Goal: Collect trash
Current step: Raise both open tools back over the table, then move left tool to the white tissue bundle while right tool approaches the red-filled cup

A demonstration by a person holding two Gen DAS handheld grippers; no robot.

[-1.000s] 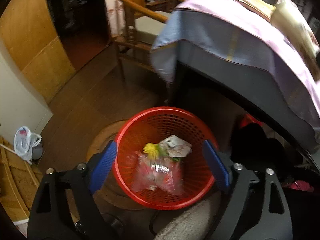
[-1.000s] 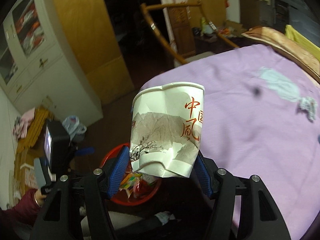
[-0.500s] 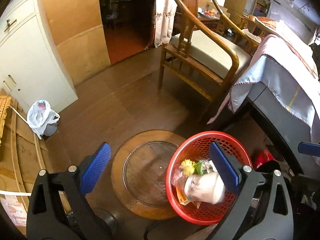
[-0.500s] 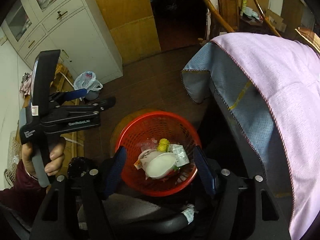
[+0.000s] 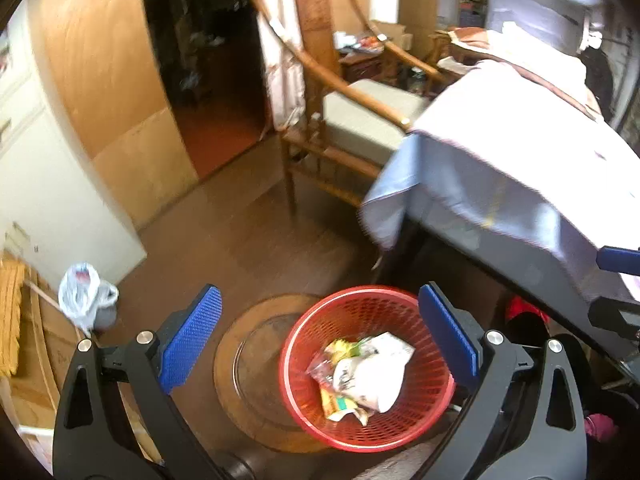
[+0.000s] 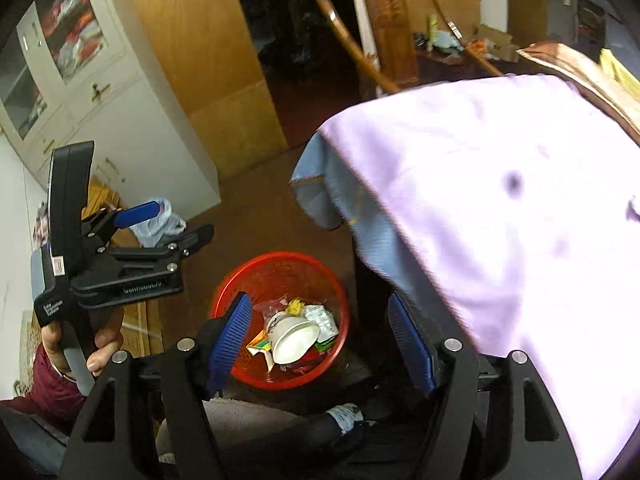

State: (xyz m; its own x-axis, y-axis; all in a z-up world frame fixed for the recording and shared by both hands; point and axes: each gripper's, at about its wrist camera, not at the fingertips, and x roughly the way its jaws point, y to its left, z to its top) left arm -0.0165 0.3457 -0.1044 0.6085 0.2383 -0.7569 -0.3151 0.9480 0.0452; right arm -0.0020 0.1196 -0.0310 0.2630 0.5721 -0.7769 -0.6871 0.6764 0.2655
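A red mesh waste basket point(image 5: 320, 408) stands on the floor beside the table; it also shows in the right wrist view point(image 6: 240, 284). A crumpled white paper cup point(image 5: 372, 384) lies in it on wrappers; the cup also shows in the right wrist view point(image 6: 294, 338). My left gripper point(image 5: 320, 340) is open and empty above the basket. My right gripper point(image 6: 320, 340) is open and empty above the basket. The left gripper point(image 6: 136, 216) shows in the right wrist view, held in a hand at the left.
A table under a lilac cloth point(image 6: 500, 200) fills the right. A wooden chair point(image 5: 348, 120) stands behind the basket. A round wooden board point(image 5: 248, 368) lies on the floor. A white plastic bag point(image 5: 84, 292) sits by a white cabinet point(image 5: 52, 200).
My right gripper let go of the paper cup, which now lies in the basket. Both grippers have risen and tilted up; the left one swung left, then back.
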